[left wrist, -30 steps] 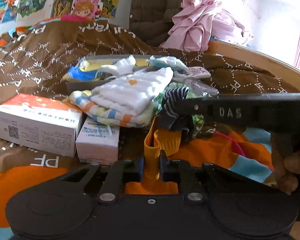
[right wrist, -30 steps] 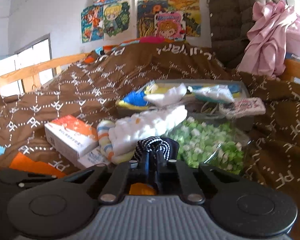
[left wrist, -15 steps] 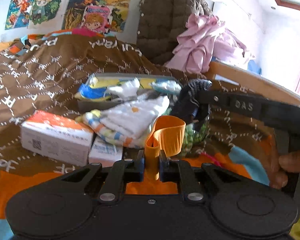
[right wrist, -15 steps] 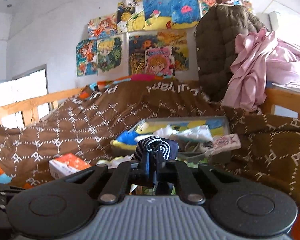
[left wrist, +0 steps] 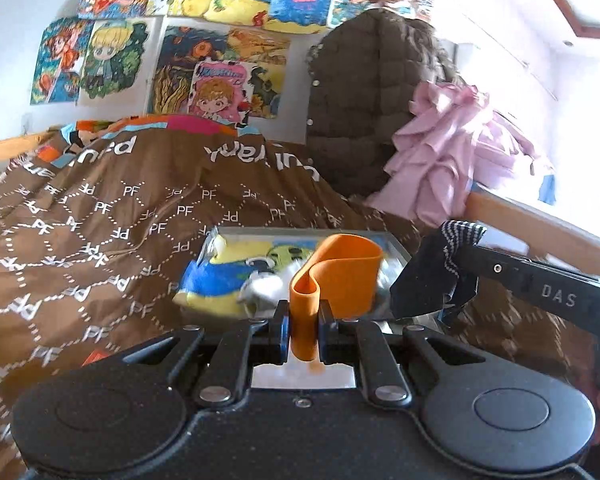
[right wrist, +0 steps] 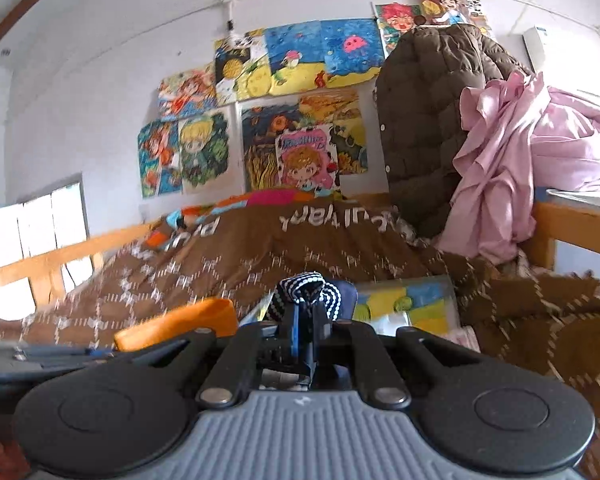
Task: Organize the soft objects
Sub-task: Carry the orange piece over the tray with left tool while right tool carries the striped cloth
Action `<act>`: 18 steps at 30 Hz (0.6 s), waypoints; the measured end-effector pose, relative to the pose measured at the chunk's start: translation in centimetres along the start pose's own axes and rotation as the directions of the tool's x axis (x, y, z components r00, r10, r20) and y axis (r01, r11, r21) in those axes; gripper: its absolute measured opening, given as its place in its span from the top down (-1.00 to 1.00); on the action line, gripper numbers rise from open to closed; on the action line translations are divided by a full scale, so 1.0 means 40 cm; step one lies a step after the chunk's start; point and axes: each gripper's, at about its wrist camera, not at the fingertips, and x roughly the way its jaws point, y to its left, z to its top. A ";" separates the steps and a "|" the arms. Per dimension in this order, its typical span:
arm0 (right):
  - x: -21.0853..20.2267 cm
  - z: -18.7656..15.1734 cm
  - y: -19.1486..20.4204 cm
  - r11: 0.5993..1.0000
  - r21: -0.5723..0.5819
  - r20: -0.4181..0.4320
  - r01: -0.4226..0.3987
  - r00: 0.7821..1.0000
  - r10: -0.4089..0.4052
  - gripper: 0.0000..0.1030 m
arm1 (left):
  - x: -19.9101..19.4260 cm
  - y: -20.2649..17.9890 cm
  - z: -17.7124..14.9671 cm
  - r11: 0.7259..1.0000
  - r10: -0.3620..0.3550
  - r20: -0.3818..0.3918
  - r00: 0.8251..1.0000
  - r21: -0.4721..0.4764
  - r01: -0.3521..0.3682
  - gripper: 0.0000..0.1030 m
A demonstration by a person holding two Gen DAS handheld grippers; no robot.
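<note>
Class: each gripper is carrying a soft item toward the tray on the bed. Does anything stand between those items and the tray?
Nothing visible does. The left gripper holds the orange band and the right gripper holds the striped sock, both in open air just short of the tray. The tray already holds soft toys.

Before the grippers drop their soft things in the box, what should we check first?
1. Left gripper shut on the orange band: ok.
2. Right gripper shut on the striped sock: ok.
3. Grey box in view ahead on the brown quilt: ok.
4. Free room in the box: cannot tell; a yellow and blue plush toy already fills much of it.
5. The two grippers not touching each other: ok, though close.
</note>
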 end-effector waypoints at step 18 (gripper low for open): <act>0.364 -0.060 -0.185 0.983 0.183 -0.098 0.024 0.995 -0.006 0.86 | 0.450 0.046 0.066 0.999 0.037 -0.131 0.991 0.000 -0.038 0.73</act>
